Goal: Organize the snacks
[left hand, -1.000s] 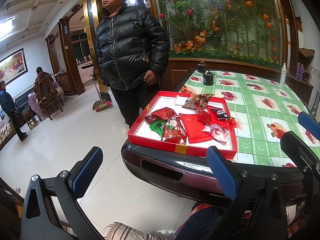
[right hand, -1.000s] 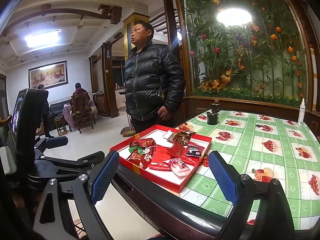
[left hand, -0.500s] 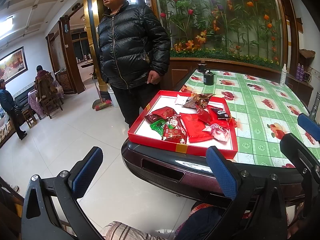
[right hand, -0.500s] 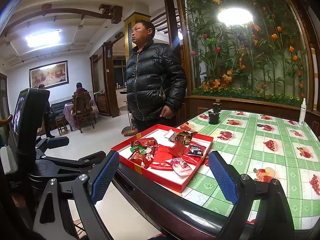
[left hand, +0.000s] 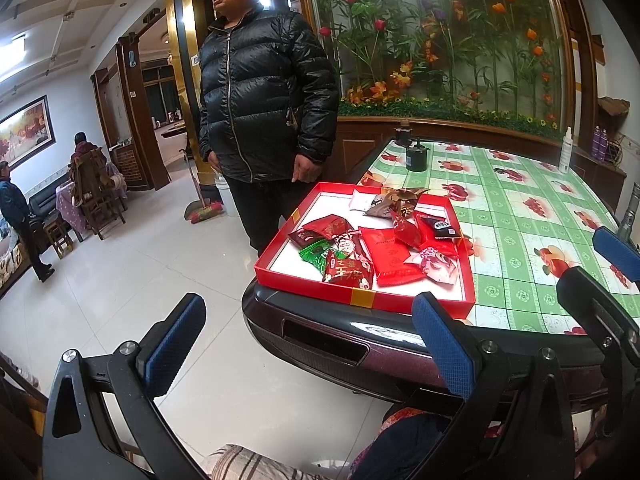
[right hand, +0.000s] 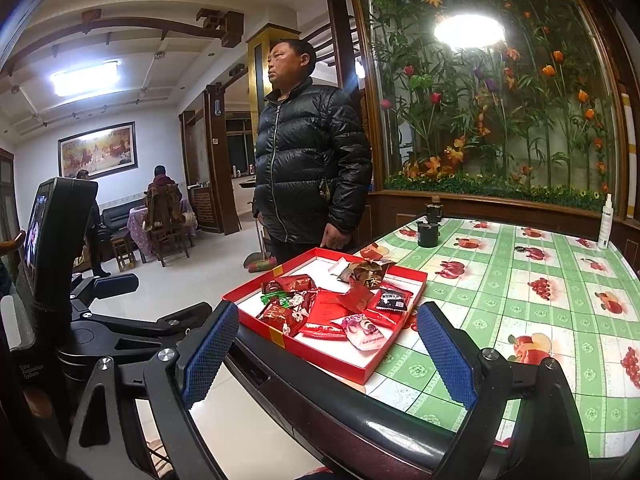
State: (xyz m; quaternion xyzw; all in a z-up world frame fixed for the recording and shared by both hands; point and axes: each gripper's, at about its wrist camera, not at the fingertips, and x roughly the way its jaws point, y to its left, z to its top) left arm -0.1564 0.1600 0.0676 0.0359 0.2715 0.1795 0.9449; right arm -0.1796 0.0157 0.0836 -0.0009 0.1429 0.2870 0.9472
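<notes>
Ahead of both tools, a broad table (right hand: 520, 288) under a glossy green-and-white checked cloth printed with fruit, rimmed by a rounded dark lacquered edge (left hand: 360, 340) that crosses between the fingers and the goods. Beyond the table's far left corner, a man in a shiny black quilted jacket (left hand: 264, 92), standing just beside the tray's far side. Behind the table, a tall glazed panel of artificial flowers and bamboo (right hand: 492, 92).

On the table's near left corner, straight ahead of the left gripper (left hand: 308, 348), a shallow square red tray (left hand: 360, 300) with a white floor and a gold band on its near wall. Inside, a loose heap of crinkly foil snack packets (left hand: 360, 248): mostly red, one green (left hand: 316, 252), one pink-and-white (right hand: 364, 330), one small black-labelled (right hand: 392, 300), a brown crumpled wrapper (left hand: 400, 200) at the far side. Print too small to read.

Farther along the table, a short dark cylindrical pot (right hand: 427, 234); at the far right edge, a slim white spray bottle (right hand: 605, 224); possibly a metal torch (left hand: 628, 212) right of the left tool, cropped.

Left gripper spread wide, holding nothing, blue ribbed pads (left hand: 442, 350) short of the table edge. Right gripper (right hand: 328, 356) likewise spread and bare, framing the tray's near corner.
</notes>
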